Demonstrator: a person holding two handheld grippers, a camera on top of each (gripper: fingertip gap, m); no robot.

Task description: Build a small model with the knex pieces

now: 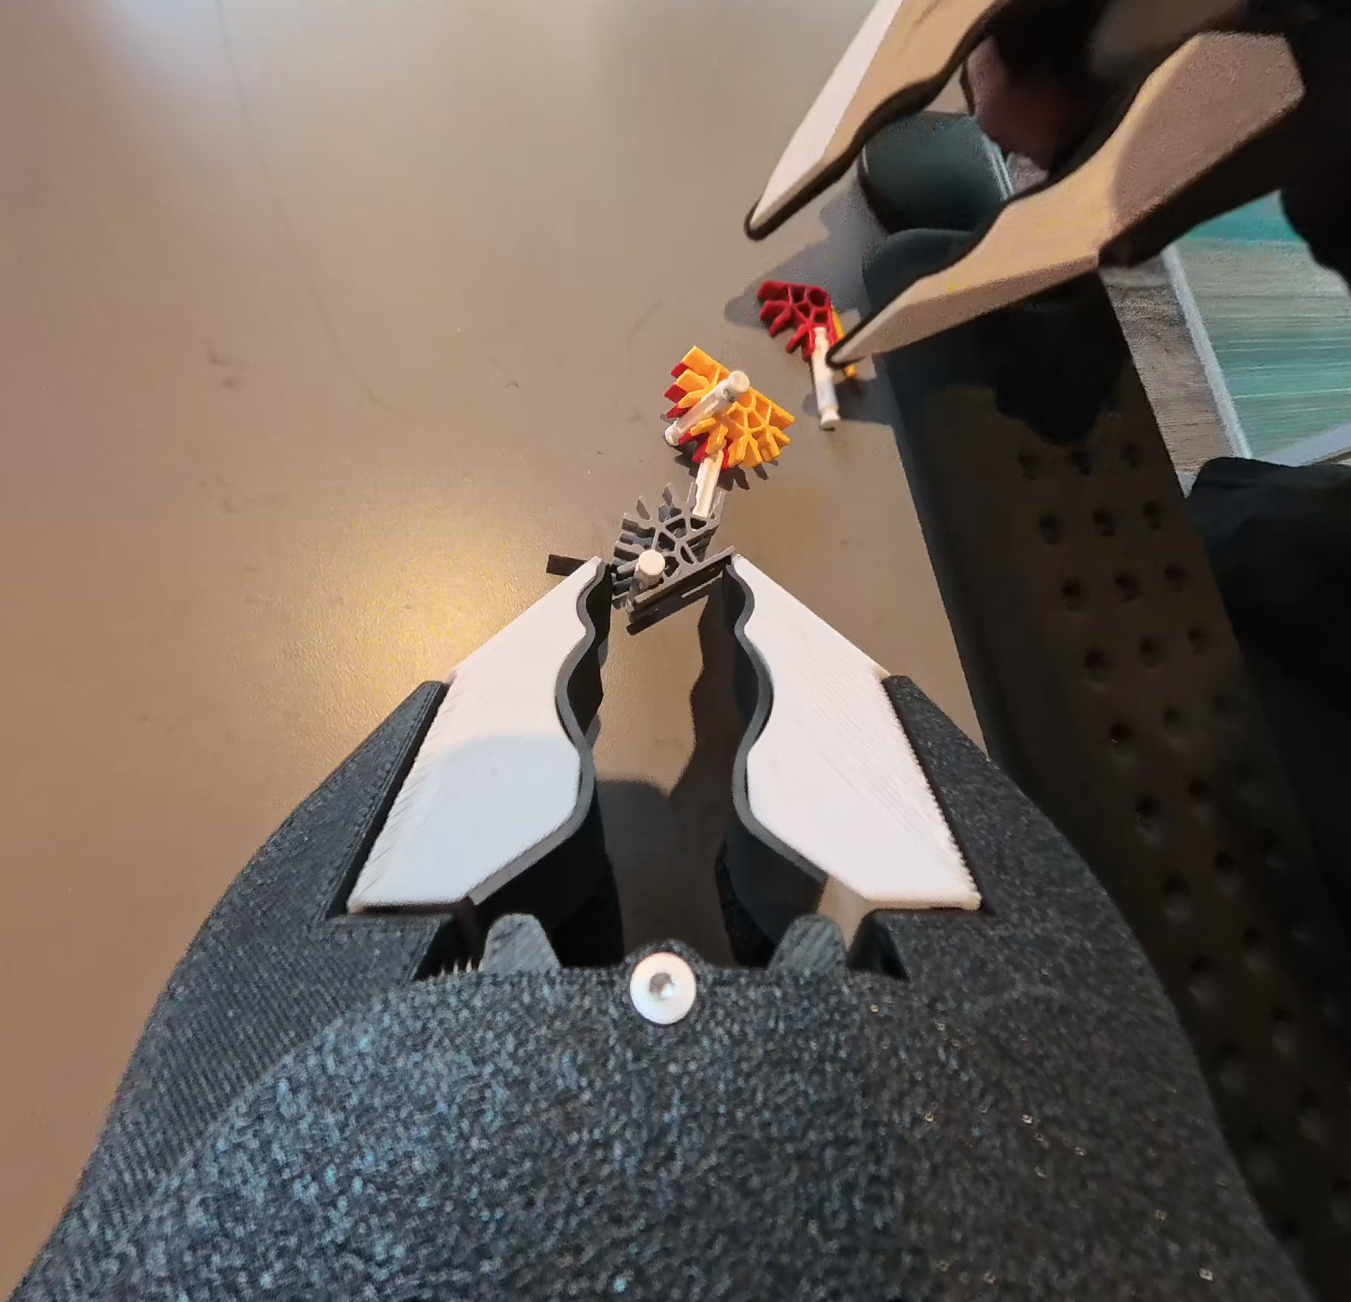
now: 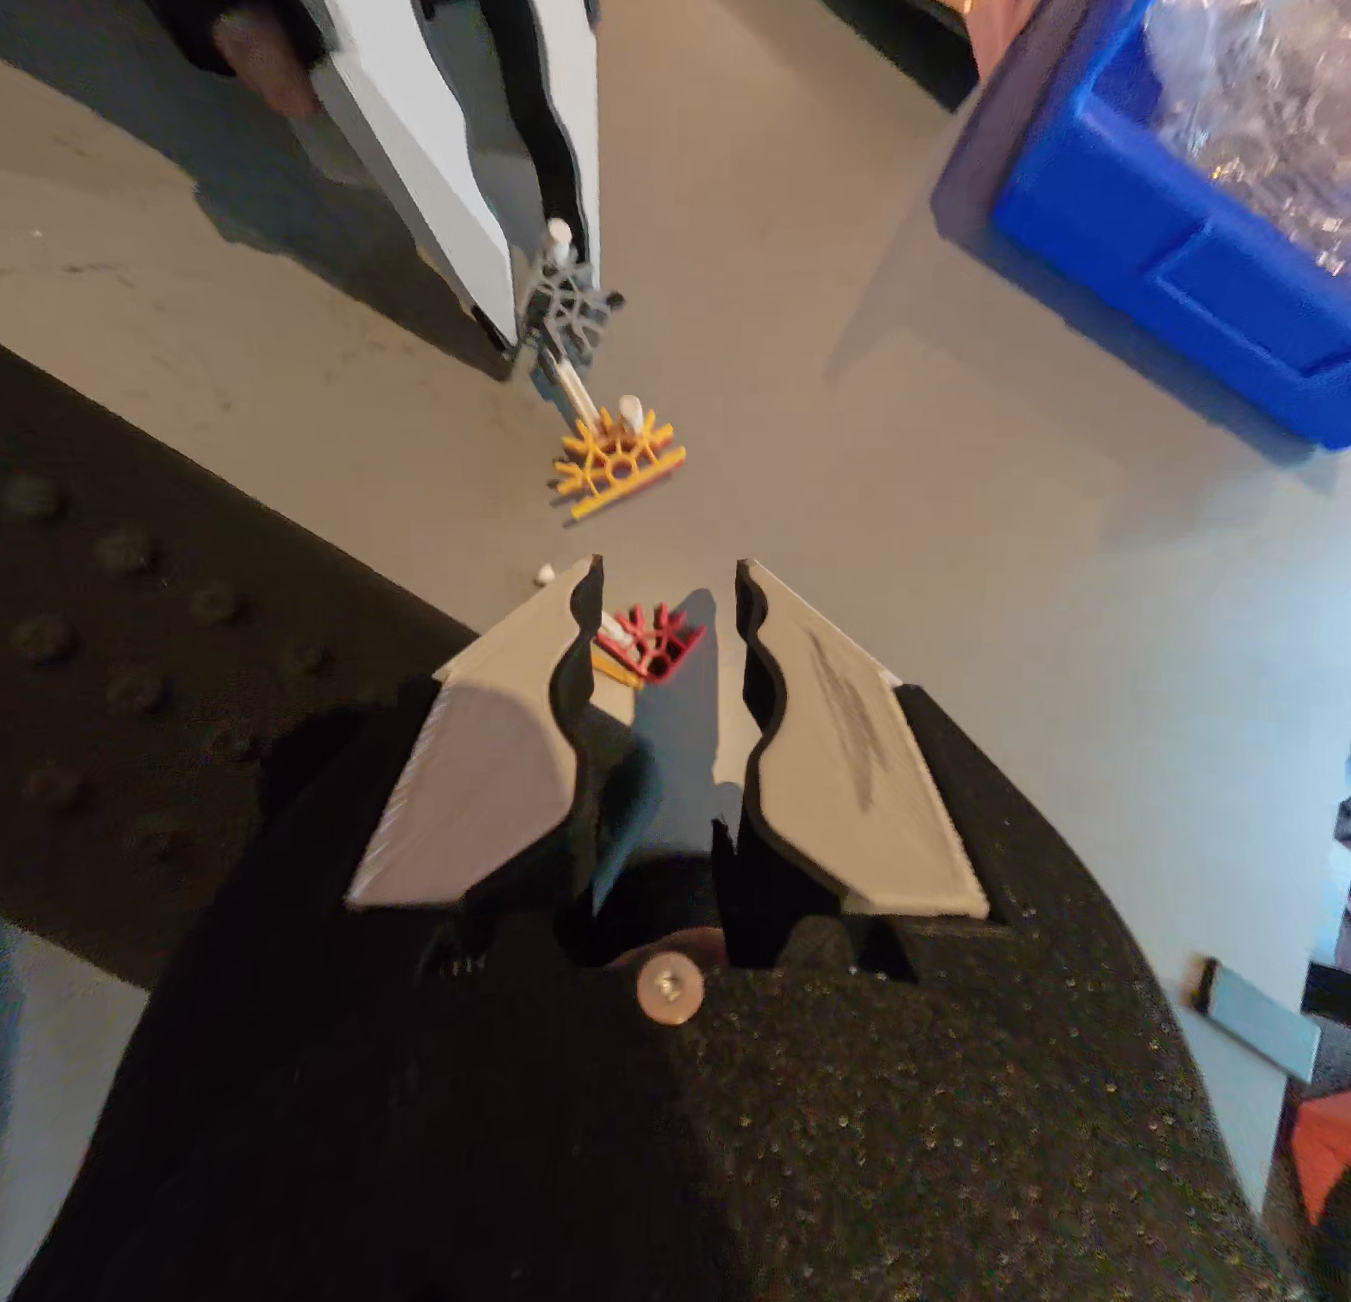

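Speckled black housing fills the foreground of both wrist views, w/ pale fingers running forward from it.

Left claw (image 1: 665, 572) is narrowed onto a grey snowflake connector (image 1: 669, 536), pinched btwn its tips. A short white rod (image 1: 648, 565) stands up out of that connector. A second white rod (image 1: 708, 488) runs from it to an orange connector (image 1: 746, 419) w/ a red piece stacked behind. In the right wrist view the far, orange end of this chain looks to rest on the counter (image 1: 292, 316) while the grey end sits raised in the left claw.

Right claw (image 2: 669, 565) is wide, holding nothing, its tips either side of a loose red connector (image 2: 654, 642) that lies flat on the counter. That connector has its own white stub and a yellow bit under it. The near-side finger overlaps the stub in both views. Motion blur makes it hard to say whether it touches; prob. just above.

The two groups of parts lie near each other, not joined. A dark perforated panel (image 1: 1096, 682) runs along the counter edge beside the red connector. A blue bin (image 2: 1140, 243) of clear crinkled plastic sits well apart, far right.
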